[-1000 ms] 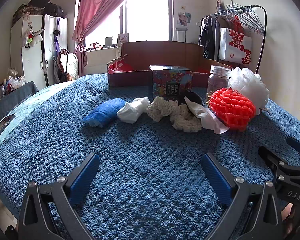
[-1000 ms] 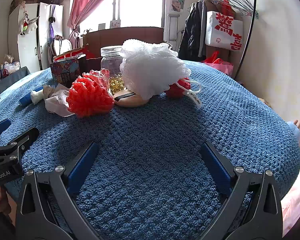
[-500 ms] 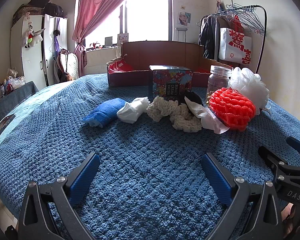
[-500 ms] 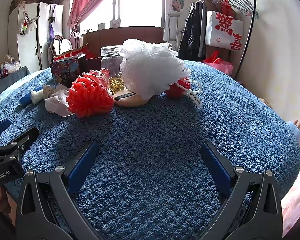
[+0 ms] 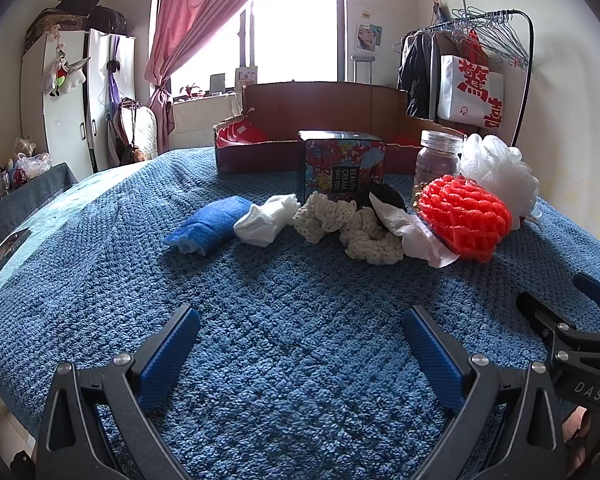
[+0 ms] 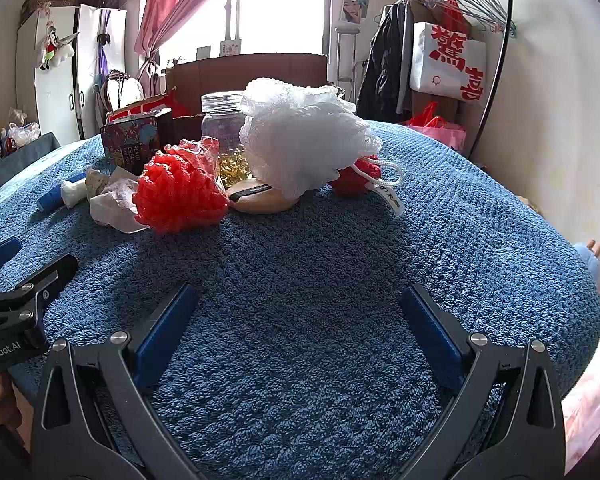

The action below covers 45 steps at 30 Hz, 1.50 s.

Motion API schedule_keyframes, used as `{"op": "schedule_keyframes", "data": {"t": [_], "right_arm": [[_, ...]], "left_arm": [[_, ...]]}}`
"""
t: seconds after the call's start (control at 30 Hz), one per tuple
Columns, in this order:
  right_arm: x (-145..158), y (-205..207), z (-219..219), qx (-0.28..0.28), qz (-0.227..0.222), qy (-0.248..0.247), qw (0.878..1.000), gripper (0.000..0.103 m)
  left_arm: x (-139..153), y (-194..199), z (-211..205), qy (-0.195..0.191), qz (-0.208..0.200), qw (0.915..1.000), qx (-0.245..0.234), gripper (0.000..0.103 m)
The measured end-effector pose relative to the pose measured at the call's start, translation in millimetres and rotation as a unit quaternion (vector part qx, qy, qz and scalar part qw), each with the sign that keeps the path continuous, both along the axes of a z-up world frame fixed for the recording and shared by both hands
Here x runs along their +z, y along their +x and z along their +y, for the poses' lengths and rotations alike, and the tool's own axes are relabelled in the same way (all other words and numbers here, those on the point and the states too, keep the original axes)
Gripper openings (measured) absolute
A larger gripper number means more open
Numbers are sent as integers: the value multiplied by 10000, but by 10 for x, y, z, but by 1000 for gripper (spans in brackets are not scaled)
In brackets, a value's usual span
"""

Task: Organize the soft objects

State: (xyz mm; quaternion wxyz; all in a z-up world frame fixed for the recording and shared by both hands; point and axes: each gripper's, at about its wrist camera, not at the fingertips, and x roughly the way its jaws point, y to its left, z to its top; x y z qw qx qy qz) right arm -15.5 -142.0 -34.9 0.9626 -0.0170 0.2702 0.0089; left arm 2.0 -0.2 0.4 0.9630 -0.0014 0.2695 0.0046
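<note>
Nothing has moved in the last second: both tools, left (image 5: 300,344) and right (image 6: 298,320), hover spread wide and empty over the bed (image 5: 280,300); soft objects (image 5: 352,224) lie untouched ahead, sorting unstarted.

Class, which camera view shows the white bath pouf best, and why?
The right wrist view: the white pouf sits near centre, large, with its cord and tag visible. In the left wrist view the pouf is smaller, near the right edge, partly hidden behind the red pouf.
</note>
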Motion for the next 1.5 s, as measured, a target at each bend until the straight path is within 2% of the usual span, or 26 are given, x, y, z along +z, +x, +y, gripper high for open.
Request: {"op": "schedule_keyframes", "data": {"t": [0.3,1.03,1.5], "right_arm": [[10,13,0,28,23,14,10000,103],[86,149,-63,268,361,33,9990,103],[339,306,-187,54,327,2,9995,103]], "left_arm": [[-25,15,2,-6,18,10000,-15,103],[216,256,211,39,235,9996,-132,103],[338,443,434,-36,477,9988,-120,103]]}}
